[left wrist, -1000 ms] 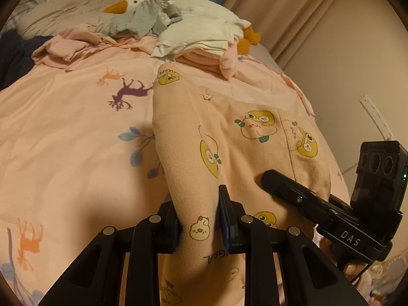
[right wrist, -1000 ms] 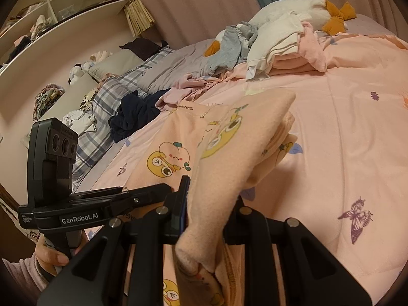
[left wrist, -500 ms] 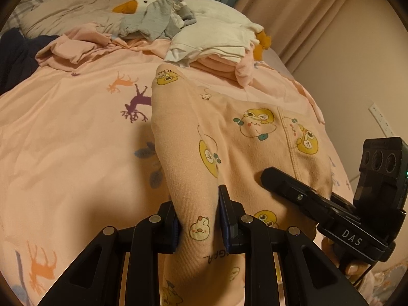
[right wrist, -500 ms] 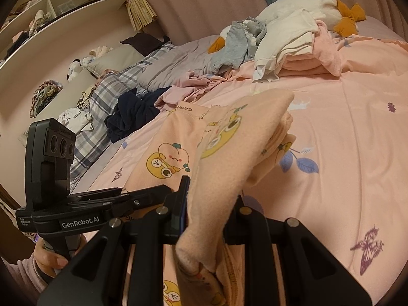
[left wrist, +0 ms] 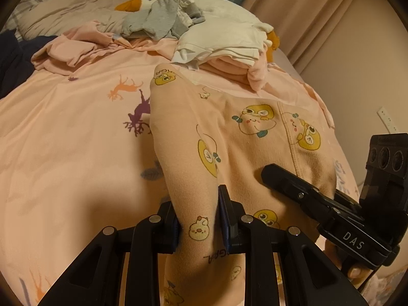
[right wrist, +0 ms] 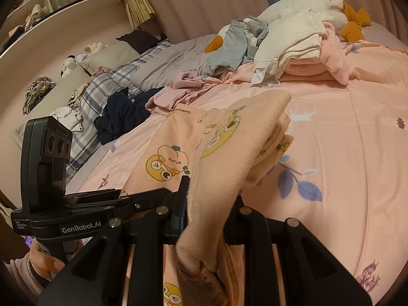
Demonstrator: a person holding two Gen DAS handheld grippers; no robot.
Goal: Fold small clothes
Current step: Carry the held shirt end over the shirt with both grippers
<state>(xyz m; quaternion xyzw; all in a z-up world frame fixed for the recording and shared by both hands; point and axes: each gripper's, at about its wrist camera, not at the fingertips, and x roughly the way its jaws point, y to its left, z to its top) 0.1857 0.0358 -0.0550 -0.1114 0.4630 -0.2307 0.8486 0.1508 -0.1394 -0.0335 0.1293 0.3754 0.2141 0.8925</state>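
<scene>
Left tool (left wrist: 199, 219) clamped on peach cartoon-print garment (left wrist: 229, 137), right tool (right wrist: 206, 204) pinching its other edge, cloth stretched between them above pink bed sheet (left wrist: 63, 140), folded clothes pile (right wrist: 301, 58) beyond

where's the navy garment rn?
Right wrist view, left of centre: the navy garment lies crumpled at the bed's edge, between the plaid bedding and the loose pink garment, beyond the held peach pyjama piece.
</scene>
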